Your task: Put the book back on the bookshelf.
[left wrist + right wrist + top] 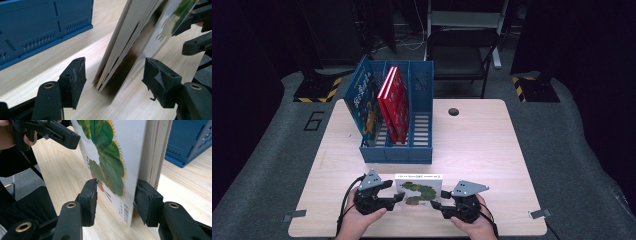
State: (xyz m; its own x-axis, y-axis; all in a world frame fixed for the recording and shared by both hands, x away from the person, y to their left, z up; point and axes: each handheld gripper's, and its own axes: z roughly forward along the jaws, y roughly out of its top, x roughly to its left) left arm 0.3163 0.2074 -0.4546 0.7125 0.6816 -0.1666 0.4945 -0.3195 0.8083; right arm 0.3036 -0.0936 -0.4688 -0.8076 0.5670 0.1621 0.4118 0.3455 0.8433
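A thick white board book with a green caterpillar on its cover (pixel 419 190) stands tilted on its edge near the front of the pale wooden table (pixel 482 140), between both grippers. The left gripper (pixel 399 196) gapes around one end, pads clear of the book. The right gripper (pixel 438 205) straddles the other end, one pad touching the page edges; whether it grips is unclear. The left gripper view shows the book's layered pages (pixel 117 50); the right gripper view shows its cover art (pixel 107 157). Behind stands a blue plastic file rack (pixel 397 150).

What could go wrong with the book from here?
The book stands on edge between both tongs. The left tongs straddle it with gaps either side, so it may tip. The right tongs touch only near its lower corner; it could pivot or slip. Its loose pages may splay.
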